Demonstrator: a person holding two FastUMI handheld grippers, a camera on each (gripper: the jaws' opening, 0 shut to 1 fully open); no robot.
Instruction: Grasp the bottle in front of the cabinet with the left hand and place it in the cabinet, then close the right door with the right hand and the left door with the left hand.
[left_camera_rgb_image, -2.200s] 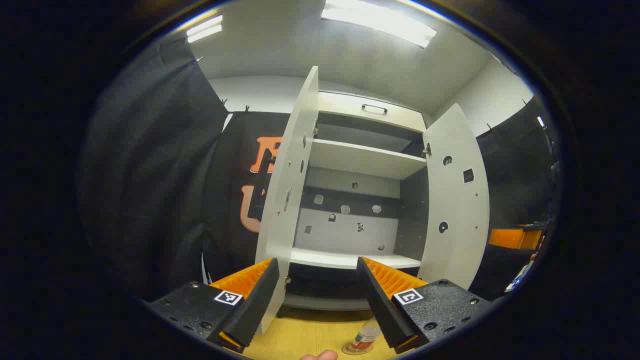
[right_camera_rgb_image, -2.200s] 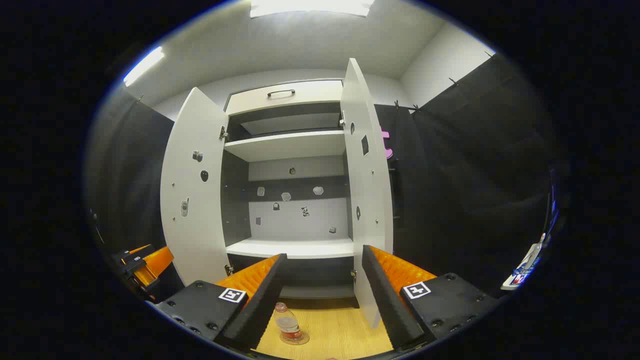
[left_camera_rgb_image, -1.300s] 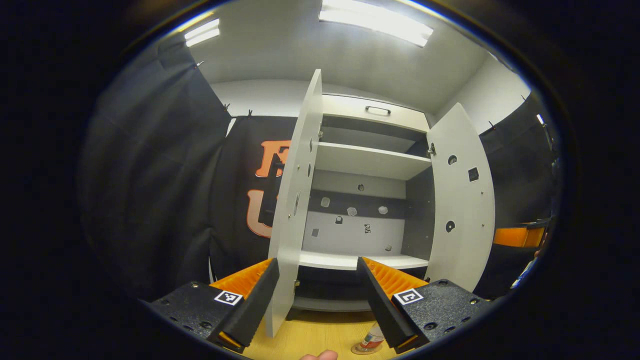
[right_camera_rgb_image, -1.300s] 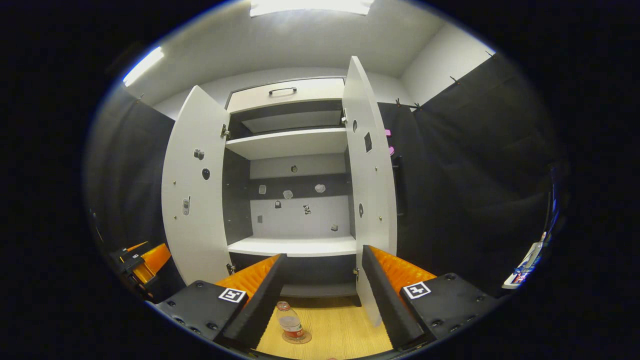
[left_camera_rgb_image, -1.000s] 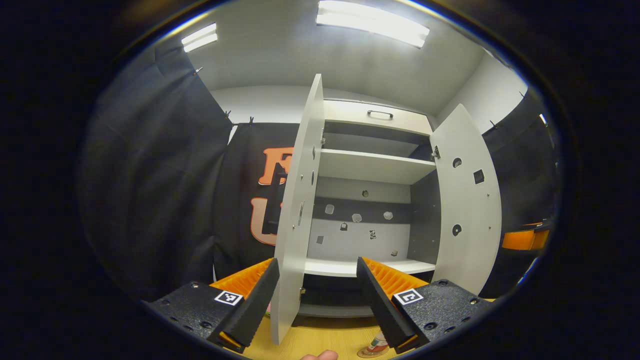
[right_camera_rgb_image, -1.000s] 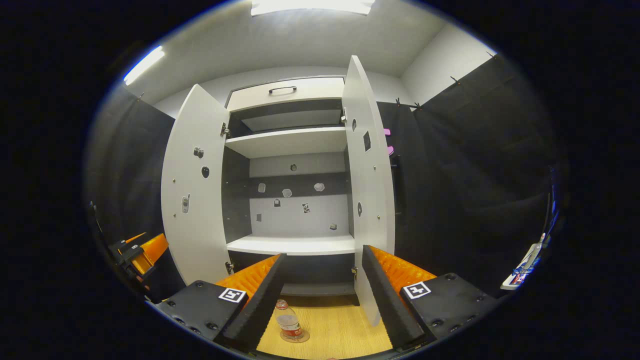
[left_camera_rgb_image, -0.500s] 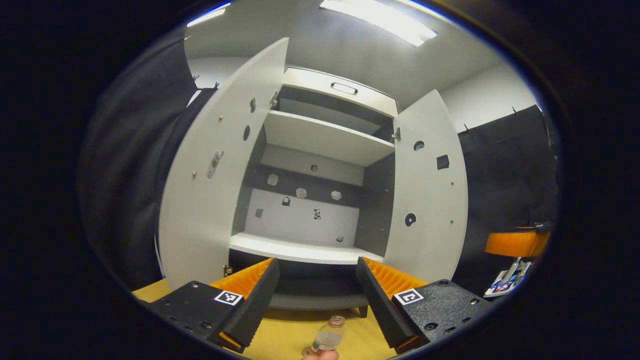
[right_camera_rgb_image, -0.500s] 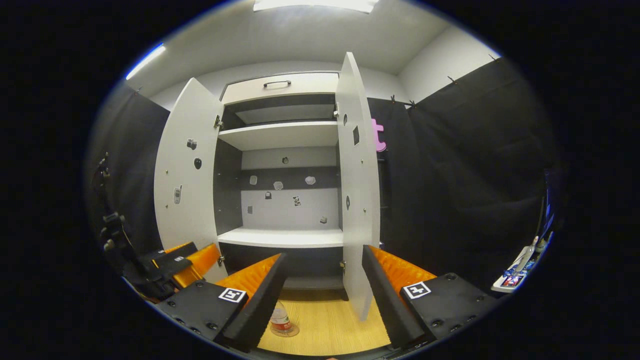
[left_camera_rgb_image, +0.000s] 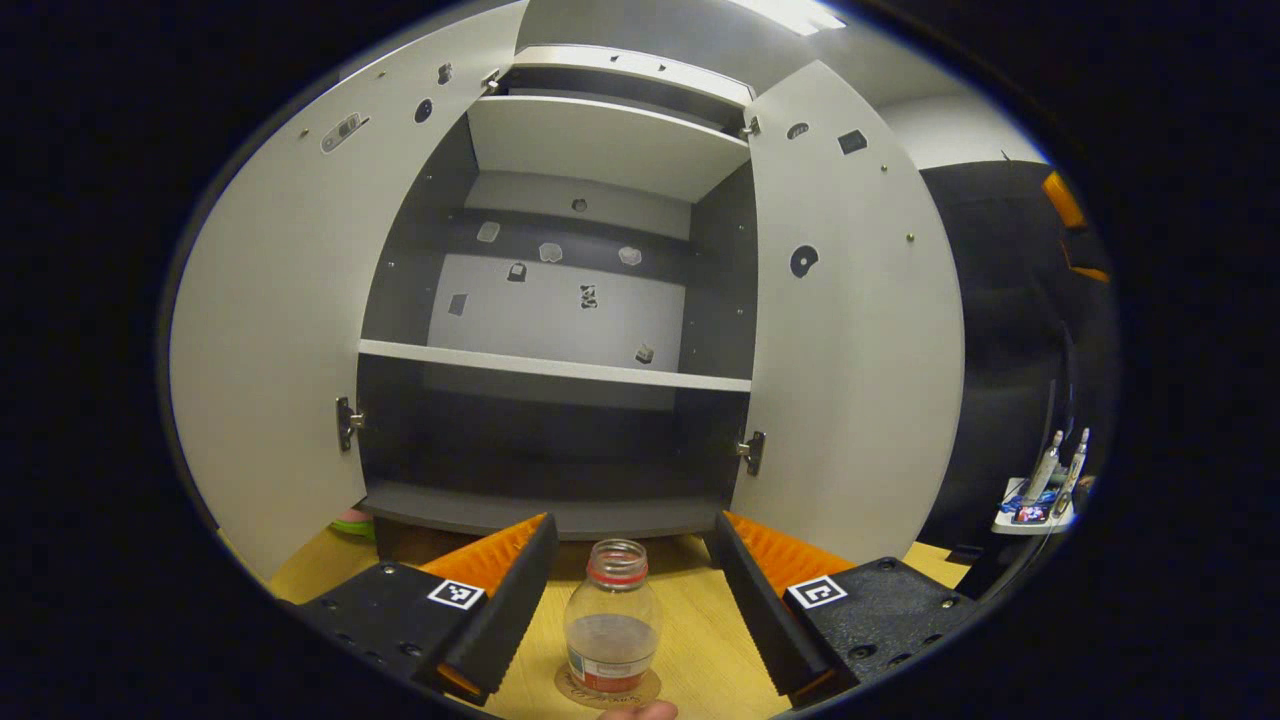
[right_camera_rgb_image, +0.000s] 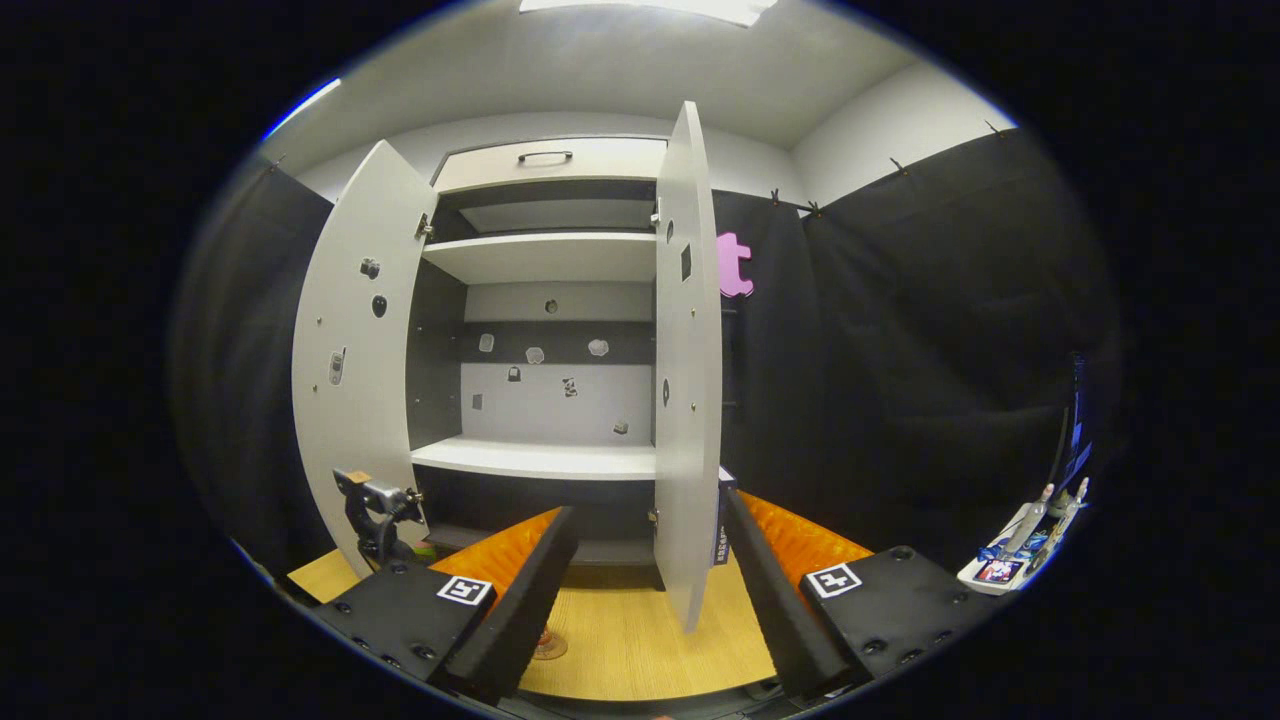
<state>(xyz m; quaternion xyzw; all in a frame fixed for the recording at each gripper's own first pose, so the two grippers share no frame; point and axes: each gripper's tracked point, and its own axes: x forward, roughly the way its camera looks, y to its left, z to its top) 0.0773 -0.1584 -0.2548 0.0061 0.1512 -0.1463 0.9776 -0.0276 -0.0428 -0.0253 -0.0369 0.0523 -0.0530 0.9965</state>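
Note:
A clear bottle (left_camera_rgb_image: 612, 625) with a red neck ring and a red label stands upright on a round coaster on the wooden surface, in front of the white cabinet (left_camera_rgb_image: 555, 367). My left gripper (left_camera_rgb_image: 632, 522) is open, and the bottle stands between its fingers without touching them. Both cabinet doors stand wide open: the left door (left_camera_rgb_image: 270, 330) and the right door (left_camera_rgb_image: 850, 330). My right gripper (right_camera_rgb_image: 648, 510) is open and empty, facing the edge of the right door (right_camera_rgb_image: 688, 400). In the right gripper view only the bottle's base (right_camera_rgb_image: 548, 648) shows beside one finger.
The cabinet has a middle shelf (right_camera_rgb_image: 535, 458), an upper shelf and a top drawer with a handle (right_camera_rgb_image: 545, 157). A small white stand with small items (left_camera_rgb_image: 1040, 490) is off to the right. Something green (left_camera_rgb_image: 350, 525) lies by the left door's foot.
My left gripper swung right and dropped low toward the cabinet's foot, so the bottle now stands between its fingers. My right gripper drifted slightly; the doors have not moved.

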